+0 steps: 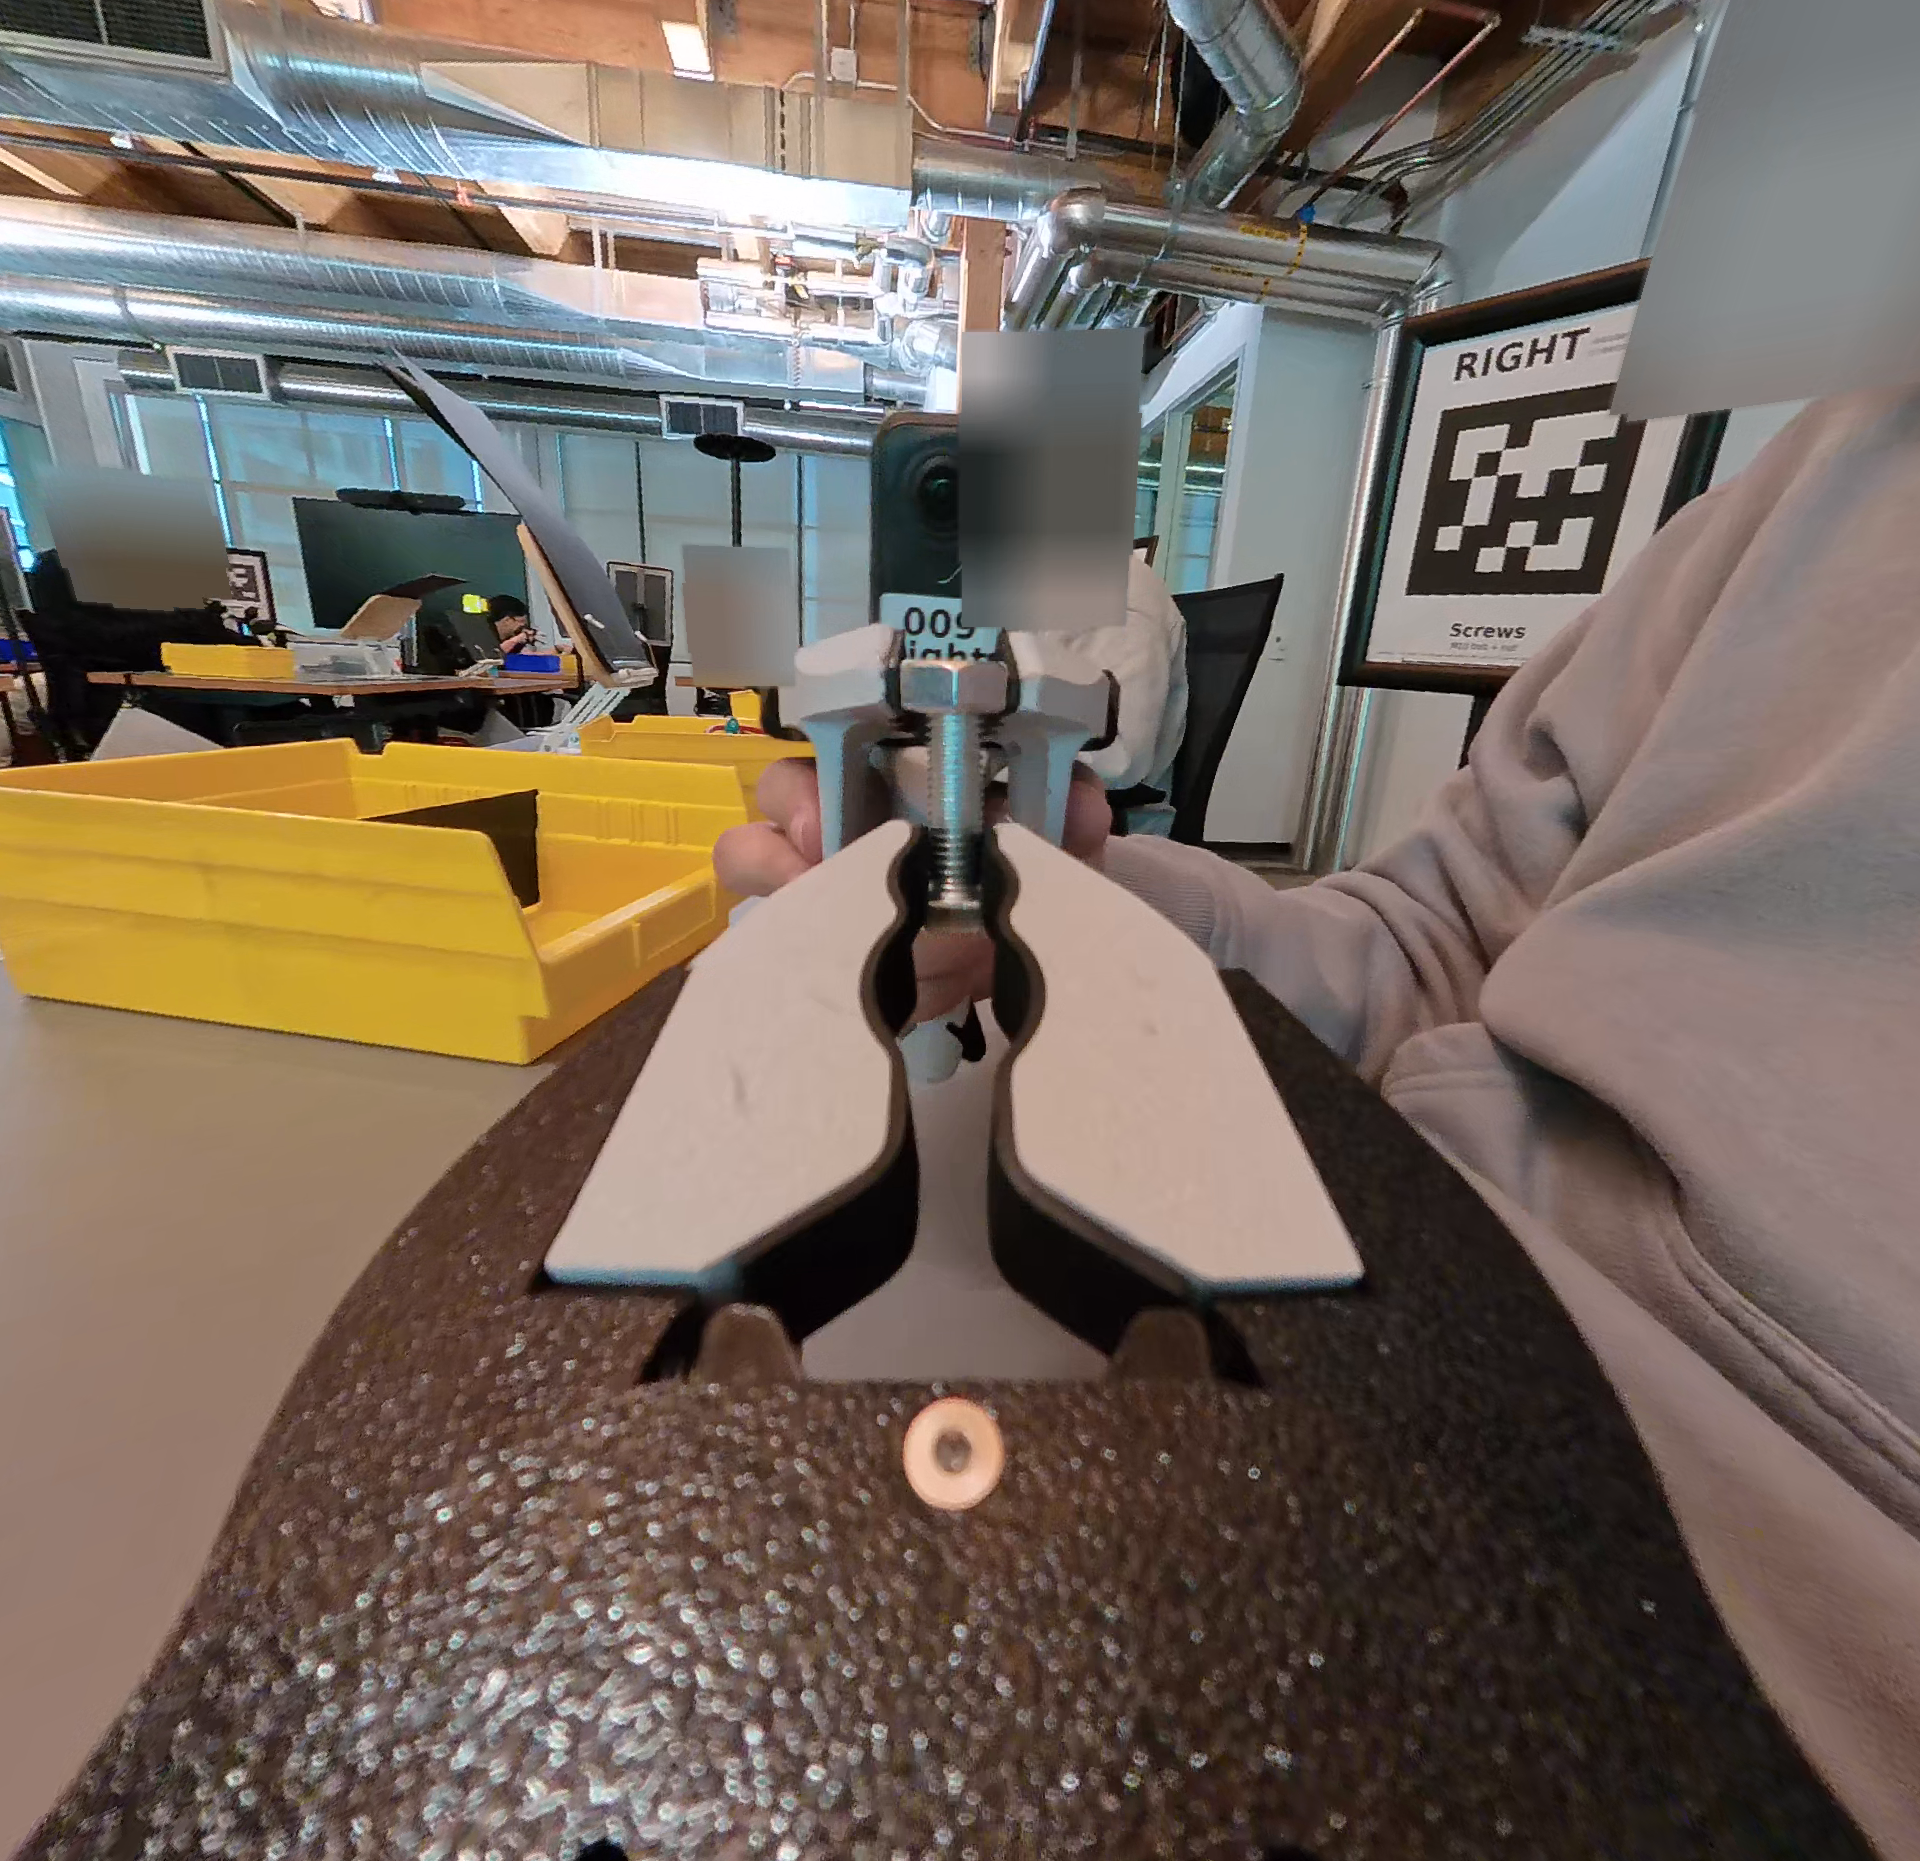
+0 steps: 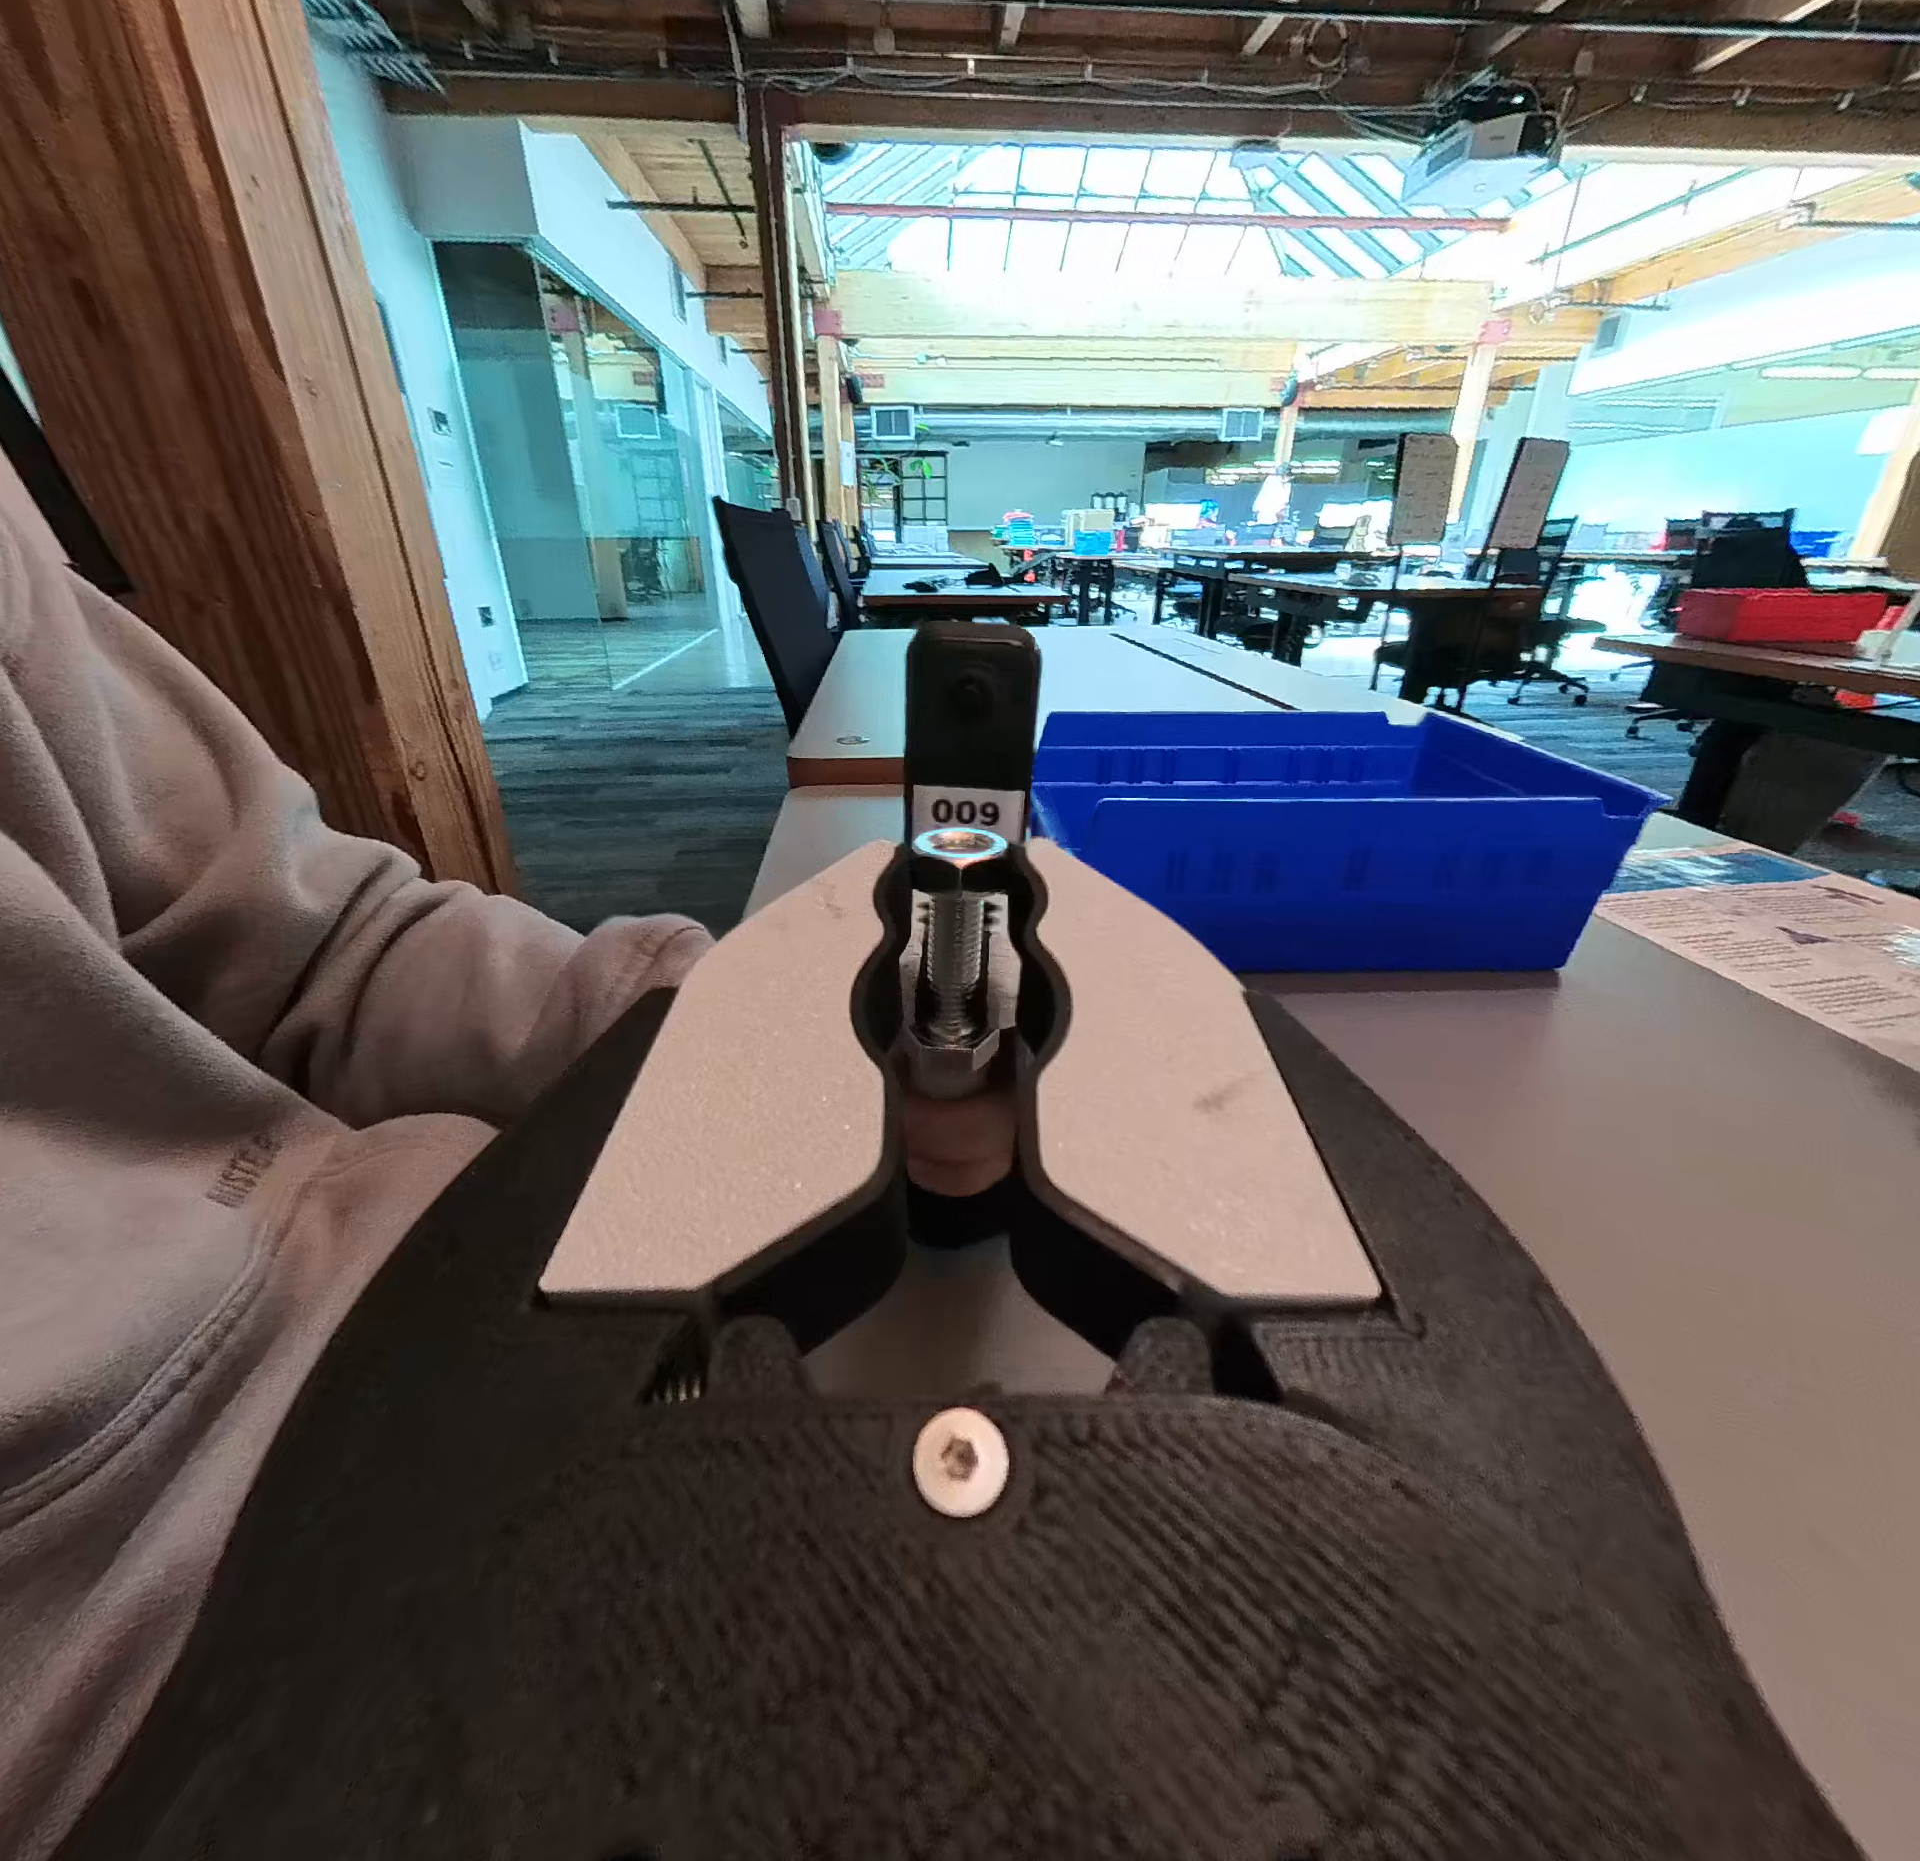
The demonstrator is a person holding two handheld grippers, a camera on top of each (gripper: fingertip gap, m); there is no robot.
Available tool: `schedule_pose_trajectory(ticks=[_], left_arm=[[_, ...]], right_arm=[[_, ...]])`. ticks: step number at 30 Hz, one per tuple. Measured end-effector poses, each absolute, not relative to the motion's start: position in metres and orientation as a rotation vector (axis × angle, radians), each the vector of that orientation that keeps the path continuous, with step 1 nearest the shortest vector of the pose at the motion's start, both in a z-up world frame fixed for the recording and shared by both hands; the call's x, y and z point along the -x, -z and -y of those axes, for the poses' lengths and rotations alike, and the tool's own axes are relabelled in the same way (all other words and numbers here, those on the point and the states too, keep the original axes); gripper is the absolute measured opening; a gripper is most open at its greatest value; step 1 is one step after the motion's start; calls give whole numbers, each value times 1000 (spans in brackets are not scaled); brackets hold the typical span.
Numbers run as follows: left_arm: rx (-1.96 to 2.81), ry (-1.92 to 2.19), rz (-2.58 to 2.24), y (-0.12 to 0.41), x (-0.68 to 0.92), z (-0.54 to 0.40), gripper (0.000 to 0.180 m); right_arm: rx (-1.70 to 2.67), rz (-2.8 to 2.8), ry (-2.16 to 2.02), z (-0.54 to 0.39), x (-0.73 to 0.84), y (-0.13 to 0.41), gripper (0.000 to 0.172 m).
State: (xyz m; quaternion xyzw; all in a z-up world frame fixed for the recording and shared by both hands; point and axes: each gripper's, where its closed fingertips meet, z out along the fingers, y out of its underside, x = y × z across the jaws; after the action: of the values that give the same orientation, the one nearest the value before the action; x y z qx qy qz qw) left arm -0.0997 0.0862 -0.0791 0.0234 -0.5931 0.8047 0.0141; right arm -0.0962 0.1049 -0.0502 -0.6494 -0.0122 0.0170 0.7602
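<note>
- Left wrist view: the left claw [image 1: 954, 881] is clenched on the threaded end of a silver bolt [image 1: 954, 793], its notched inner edges pressing the shank from both sides.
- The bolt runs straight away from the camera to its hex head [image 1: 954, 689], which sits clamped in the right claw [image 1: 954, 705] facing back toward this view; the two claws meet nose to nose along the bolt.
- Behind the right claw's fingers a hand [image 1: 769, 824] grips that tool, and a sleeve [image 1: 1558, 928] in pale fabric fills the right side.
- A yellow bin [image 1: 312, 897] with a black divider stands on the table [image 1: 208, 1188] to the left, near its far edge.
- Right wrist view: the right claw [image 2: 956, 866] is closed on the bolt's hex head [image 2: 956, 855] at its very tips; the threaded shank [image 2: 951, 959] runs back toward the camera between the fingers.
- A hex nut [image 2: 951, 1058] sits on the shank deeper in the claw's throat; whether the left claw's tips show there is hard to tell.
- A blue bin [image 2: 1351, 855] stands on the table [image 2: 1558, 1136] to the right, beside a printed sheet [image 2: 1787, 949] by the right edge.
</note>
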Motion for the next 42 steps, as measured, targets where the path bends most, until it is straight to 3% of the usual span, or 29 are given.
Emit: schedule_pose_trajectory(ticks=[5,8,15,21,25,29,32,35,42], left_arm=[[-157,-2518,1986,88,88,-85,9],[-160,-2525,1973,87,88,-85,9],[-171,-2530,1974,87,86,-86,9],[-181,-2533,1977,87,85,-86,9],[-195,-2537,1976,87,83,-87,9],[-204,-2537,1979,87,83,-87,9],[-209,-2546,1975,87,82,-88,9],[-205,-2558,1967,86,82,-89,9],[-187,-2541,2003,88,84,-86,9]], right_arm=[[1325,-39,99,-90,82,27,17],[1368,-335,425,-50,25,25,17],[1623,-1102,1168,148,-74,96,17],[1713,-1206,1196,185,-83,130,19],[1671,-1197,1150,190,-78,119,39],[1567,-1001,959,158,-60,79,39],[1599,-554,613,73,-18,57,37],[1612,-191,354,-5,33,54,37],[1582,-24,130,-90,77,63,25]])
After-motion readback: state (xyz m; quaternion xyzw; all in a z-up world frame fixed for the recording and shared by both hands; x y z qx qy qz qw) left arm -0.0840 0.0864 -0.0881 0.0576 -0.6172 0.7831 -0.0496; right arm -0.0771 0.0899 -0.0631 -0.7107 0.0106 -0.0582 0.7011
